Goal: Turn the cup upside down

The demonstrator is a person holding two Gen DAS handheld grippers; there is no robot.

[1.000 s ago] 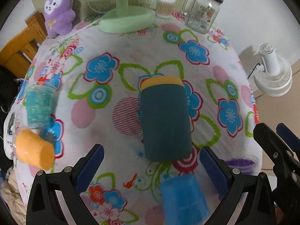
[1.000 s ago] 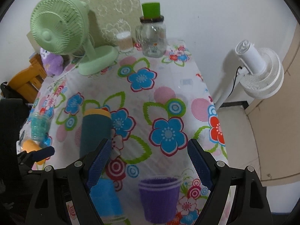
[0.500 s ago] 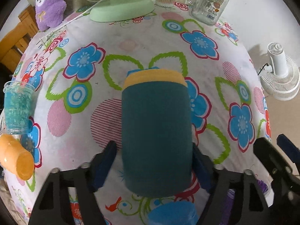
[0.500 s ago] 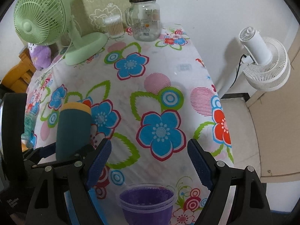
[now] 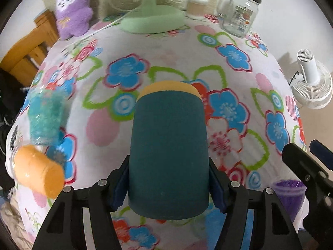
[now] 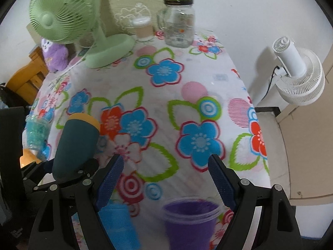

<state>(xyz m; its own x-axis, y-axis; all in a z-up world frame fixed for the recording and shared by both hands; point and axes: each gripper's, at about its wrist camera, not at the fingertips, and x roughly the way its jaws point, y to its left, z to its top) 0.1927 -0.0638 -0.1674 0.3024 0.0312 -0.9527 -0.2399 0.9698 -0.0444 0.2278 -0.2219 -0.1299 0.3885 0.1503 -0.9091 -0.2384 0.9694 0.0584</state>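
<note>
A dark teal cup with a yellow rim (image 5: 169, 143) is clamped between the blue pads of my left gripper (image 5: 168, 184). It points away from the camera, yellow rim farthest, and is held above the flowered tablecloth (image 5: 229, 66). The same cup shows at the left of the right wrist view (image 6: 76, 143), tilted, with the left gripper under it. My right gripper (image 6: 164, 179) is open and empty above the cloth, with a purple cup (image 6: 190, 220) standing upright just below it.
A teal glittery cup (image 5: 46, 114) and an orange cup on its side (image 5: 37, 173) are at the left. A blue cup (image 6: 117, 225) is near the front. A green fan (image 6: 68, 20), glass jar (image 6: 178, 23), plush toy (image 5: 72, 10) stand at the back. A white fan (image 6: 297, 75) is past the right edge.
My left gripper closed on the teal cup, which lay on the cloth, and lifted it. The right gripper stayed open and shifted slightly.
</note>
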